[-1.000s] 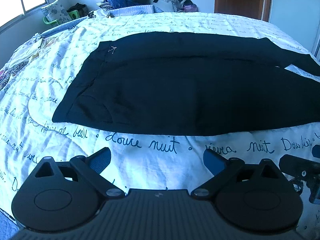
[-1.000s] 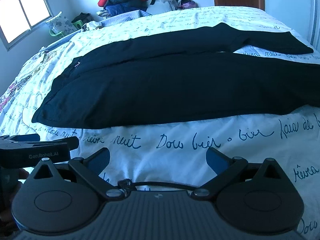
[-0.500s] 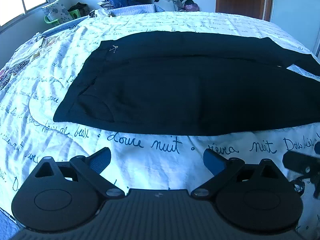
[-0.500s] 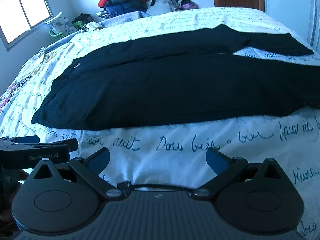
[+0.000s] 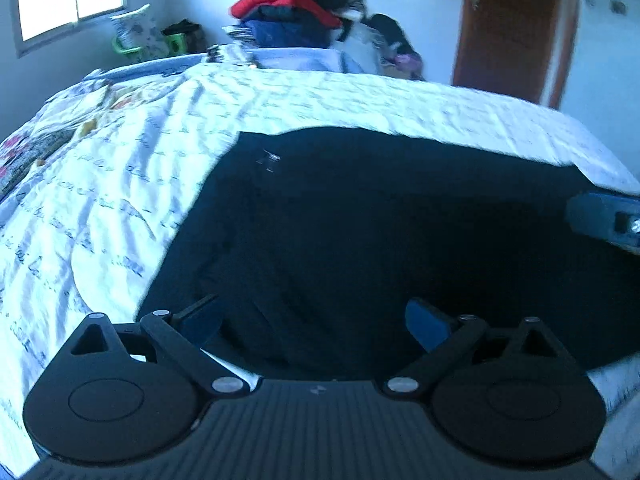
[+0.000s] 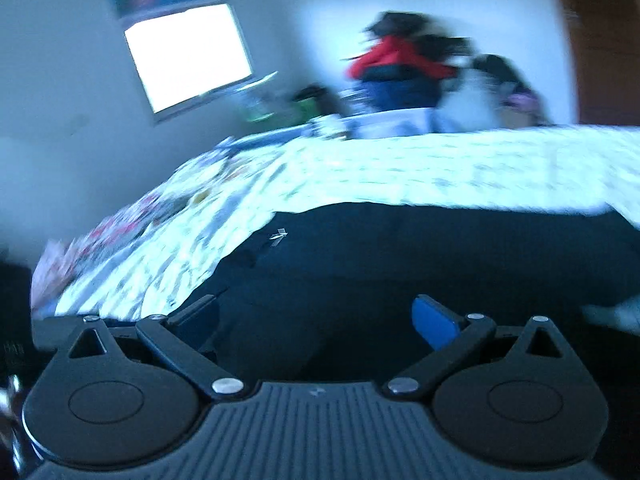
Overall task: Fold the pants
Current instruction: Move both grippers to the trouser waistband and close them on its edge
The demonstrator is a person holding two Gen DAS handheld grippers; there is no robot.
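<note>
- The pants [image 5: 380,232] lie spread flat on the bed [image 5: 132,200], dark fabric on a white quilt with script lettering. The waistband end points toward the window side; a small pale tag [image 5: 269,159] marks the far waist corner. The legs run off to the right, out of frame.
- Step in hand, as judged: approach for the first grasp, near edge of the pants at the waist and hip, ahead of a lengthwise fold.
- To do it well: bring one finger under the near hem and the other on top, so that every layer of cloth is pinched, not the top layer alone. Keep the quilt out of the pinch.
- Grasp at two points set apart along the same edge, then lift both together, so the edge stays straight and the fold line stays parallel to the leg seam.
- Left gripper [image 5: 316,320]: fingers spread wide, nothing between them. It hovers low over the near waist corner; whether a fingertip touches cloth cannot be told.
- Right gripper [image 6: 320,318]: fingers likewise wide apart and empty, low over the dark fabric. This view is motion-blurred, so contact cannot be told.
- In the left wrist view, part of the right gripper shows at the right frame edge, above the pants.
- Beyond the bed: a clothes pile [image 5: 292,12], a window [image 6: 188,54], a wooden door [image 5: 516,28].
</note>
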